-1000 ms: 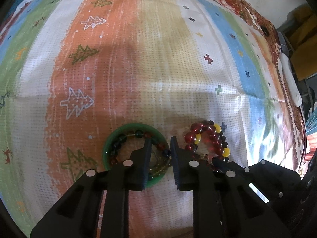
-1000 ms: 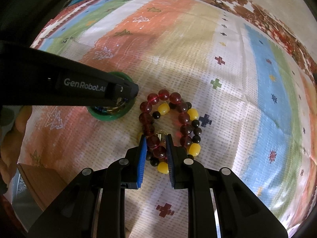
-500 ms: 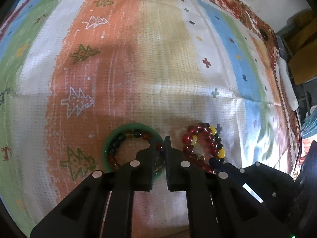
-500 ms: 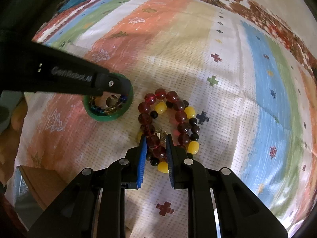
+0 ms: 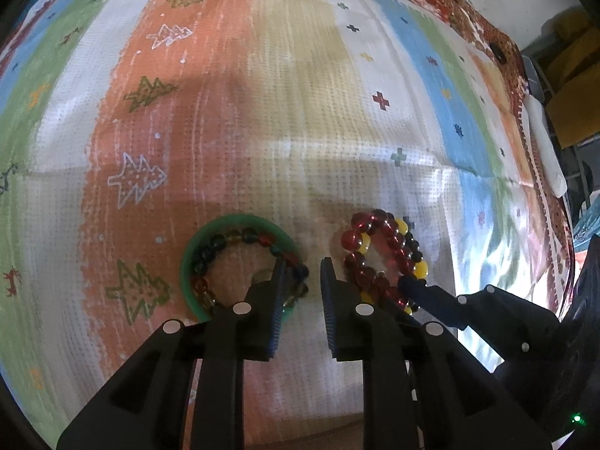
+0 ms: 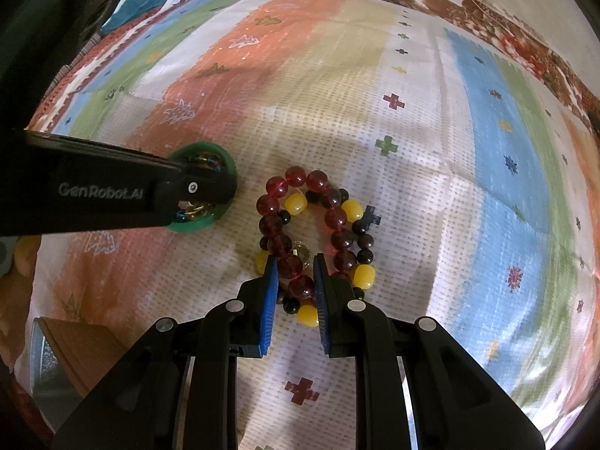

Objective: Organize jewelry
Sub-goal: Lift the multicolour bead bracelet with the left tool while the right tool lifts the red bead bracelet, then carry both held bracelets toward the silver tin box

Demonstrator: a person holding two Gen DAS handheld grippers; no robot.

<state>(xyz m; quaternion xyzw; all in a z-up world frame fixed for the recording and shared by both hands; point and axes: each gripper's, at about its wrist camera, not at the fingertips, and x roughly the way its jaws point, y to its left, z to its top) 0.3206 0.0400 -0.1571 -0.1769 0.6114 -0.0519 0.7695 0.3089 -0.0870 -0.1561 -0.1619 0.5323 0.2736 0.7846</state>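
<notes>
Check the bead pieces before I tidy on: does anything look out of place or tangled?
The multicoloured bracelet sits neatly inside the green bangle. The dark red bracelet and the yellow-and-black one lie overlapped in one heap on the cloth, apparently entangled. Nothing looks broken or spilled.

Light: dim and warm overall, brightest on the white bands of the cloth (image 5: 360, 172) mid-frame.
Glare: a washed-out patch low right in the left wrist view.
Shadows: soft broad ones across the orange stripe; dark fingers (image 6: 270, 300) are near-silhouettes.
Distortion: strong fisheye bulge, black vignette in the corners.
Focus: beads (image 6: 300, 225) fairly sharp; edges smeared, colours noisy and oversaturated.
</notes>
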